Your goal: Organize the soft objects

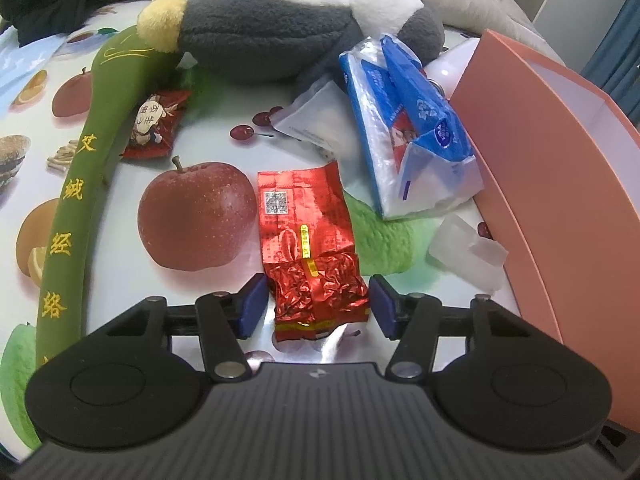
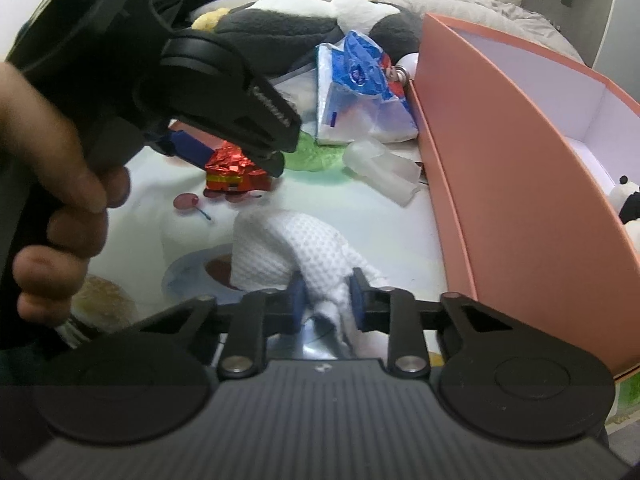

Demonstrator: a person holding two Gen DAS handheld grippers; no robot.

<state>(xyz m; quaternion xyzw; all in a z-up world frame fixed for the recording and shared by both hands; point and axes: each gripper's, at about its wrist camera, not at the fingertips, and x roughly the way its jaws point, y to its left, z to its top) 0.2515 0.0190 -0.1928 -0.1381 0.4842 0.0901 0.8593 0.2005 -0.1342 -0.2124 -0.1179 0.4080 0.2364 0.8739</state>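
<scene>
a table (image 1: 104, 216) under a glossy cloth printed with apples, cherries and burgers carries the clutter, with grey bedding behind it at the top of both views.

low in the middle of the right wrist view, the right gripper (image 2: 325, 300) has its jaws narrow and pressed on a fold of the white waffle cloth (image 2: 280, 248), which lies bunched on the table just left of the pink box (image 2: 500, 184). in the left wrist view the left gripper (image 1: 316, 304) straddles the crumpled lower end of the red foil packet (image 1: 308, 240); its jaws stand about halfway, one pad to each side with thin gaps showing, so nothing is gripped yet.

to do this step well, i would let the left jaws finish closing on the thick crumpled end, not the flat printed part, since foil looks slippery. the cloth should be lifted high enough that its loose tail clears the box wall, and the two hands kept apart, as they work very near each other.

outward from there: a blue and white tissue pack (image 1: 404, 128) leans by the box, a clear plastic piece (image 1: 468, 252) lies beside the wall, a small red snack packet (image 1: 154, 124) and a long green cushion (image 1: 84, 184) sit at left, and a grey and white plush (image 1: 280, 28) lies at the top.

the pink box is open, white inside, and holds a small panda plush (image 2: 628, 208) at the right edge of the right wrist view; the rest of its floor looks bare.
</scene>
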